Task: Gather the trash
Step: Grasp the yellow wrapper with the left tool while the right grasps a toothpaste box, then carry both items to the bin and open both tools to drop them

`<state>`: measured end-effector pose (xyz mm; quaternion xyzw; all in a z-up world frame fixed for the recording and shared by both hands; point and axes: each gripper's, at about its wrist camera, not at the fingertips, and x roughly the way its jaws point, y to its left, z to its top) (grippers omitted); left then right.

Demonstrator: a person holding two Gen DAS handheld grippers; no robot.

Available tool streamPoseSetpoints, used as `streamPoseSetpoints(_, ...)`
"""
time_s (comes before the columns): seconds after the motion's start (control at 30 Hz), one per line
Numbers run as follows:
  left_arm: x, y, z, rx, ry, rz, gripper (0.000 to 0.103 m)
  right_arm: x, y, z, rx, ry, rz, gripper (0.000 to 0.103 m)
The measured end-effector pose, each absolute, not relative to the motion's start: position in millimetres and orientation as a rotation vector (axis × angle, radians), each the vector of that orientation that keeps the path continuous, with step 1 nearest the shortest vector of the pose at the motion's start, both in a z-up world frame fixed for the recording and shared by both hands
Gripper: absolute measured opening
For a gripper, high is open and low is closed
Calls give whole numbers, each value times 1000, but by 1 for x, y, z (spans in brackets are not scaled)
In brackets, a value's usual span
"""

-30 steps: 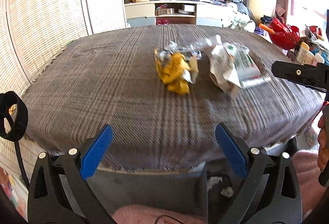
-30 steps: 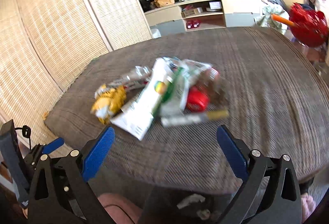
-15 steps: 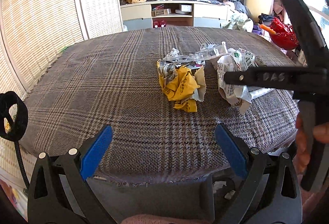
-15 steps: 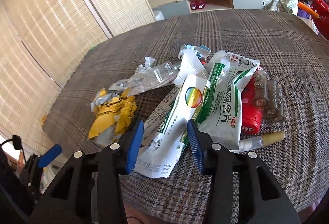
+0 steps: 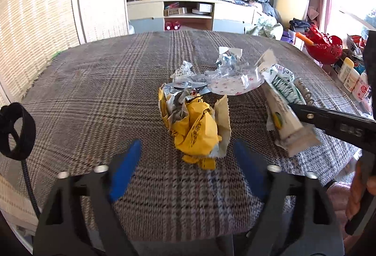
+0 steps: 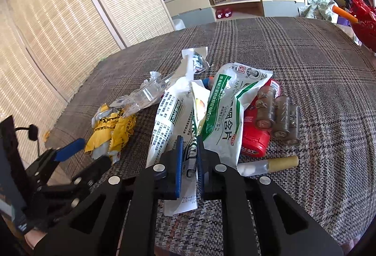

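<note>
A pile of trash lies on the plaid-covered table (image 5: 94, 91). The crumpled yellow wrapper (image 5: 197, 129) sits just ahead of my left gripper (image 5: 186, 164). Its jaws are closing, and the blue pads (image 5: 124, 169) do not touch the wrapper. My right gripper (image 6: 189, 159) is shut on the near end of a long white-and-green packet (image 6: 164, 115), which also shows in the left wrist view (image 5: 282, 119). Beside the packet lie a second green-and-white pouch (image 6: 225, 110), a red container (image 6: 255, 140), batteries (image 6: 279, 115), a capped tube (image 6: 270, 164) and clear plastic (image 6: 145, 96).
A TV cabinet (image 5: 188, 13) stands beyond the table's far edge. A red basket (image 5: 324, 46) and bottles (image 5: 352, 77) are off the right side. Woven screens (image 6: 58, 21) line the left. A person's hand (image 5: 362, 185) holds the right gripper's handle.
My right gripper moved in over the pile and went from wide open to shut on the white-and-green packet. My left gripper moved closer to the yellow wrapper and its jaws narrowed.
</note>
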<state>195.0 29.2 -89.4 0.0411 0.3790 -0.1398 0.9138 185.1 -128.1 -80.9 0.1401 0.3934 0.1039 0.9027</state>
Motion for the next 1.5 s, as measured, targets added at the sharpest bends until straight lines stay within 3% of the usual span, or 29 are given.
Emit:
streamPoseSetpoints(0.03, 197, 29, -90, 78, 784, -296, 58, 183, -128, -79, 283, 807, 216, 11)
streamPoseSetpoints(0.1, 199, 28, -92, 62, 795, -313, 35, 177, -128, -76, 275, 798, 218, 10)
streamPoseSetpoints(0.2, 197, 26, -92, 62, 795, -311, 28, 169, -130, -67, 276, 775, 223, 10)
streamPoseSetpoints(0.83, 84, 8, -46, 108, 655, -351, 25, 92, -156, -39, 284, 689, 237, 9)
streamPoseSetpoints(1.5, -5, -26, -98, 107, 729, -477, 26, -8, -184, -82, 285, 728, 207, 10)
